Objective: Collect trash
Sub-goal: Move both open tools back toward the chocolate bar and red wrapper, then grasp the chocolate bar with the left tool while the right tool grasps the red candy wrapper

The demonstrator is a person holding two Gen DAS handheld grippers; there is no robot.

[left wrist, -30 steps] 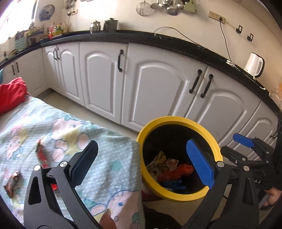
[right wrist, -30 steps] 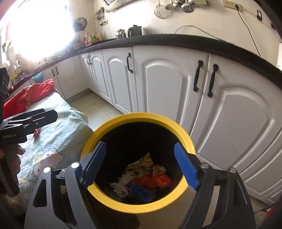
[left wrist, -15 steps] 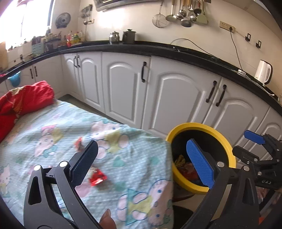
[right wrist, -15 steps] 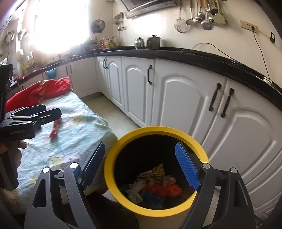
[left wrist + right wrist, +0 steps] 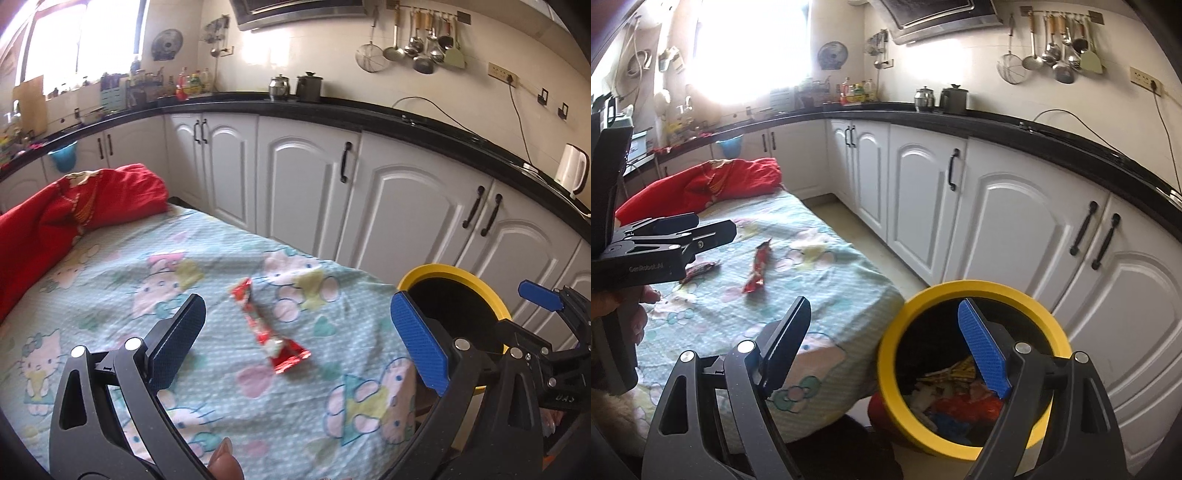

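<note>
On the bed (image 5: 110,280), a red wrapper (image 5: 267,328) lies flat between the wide, empty fingers of the left gripper (image 5: 295,343), and a darker wrapper (image 5: 699,270) sits nearby. The right gripper (image 5: 886,347) hovers wide and empty by the bin (image 5: 897,332), which holds trash. Judging by this, a pick-up is in hand: next, lower the left gripper and pinch the wrapper.

My right gripper (image 5: 886,343) hangs wide open and empty above the yellow-rimmed bin (image 5: 975,369), whose bottom holds crumpled wrappers. Left of the bin, a red wrapper (image 5: 757,267) lies on the bedsheet (image 5: 820,295).
</note>
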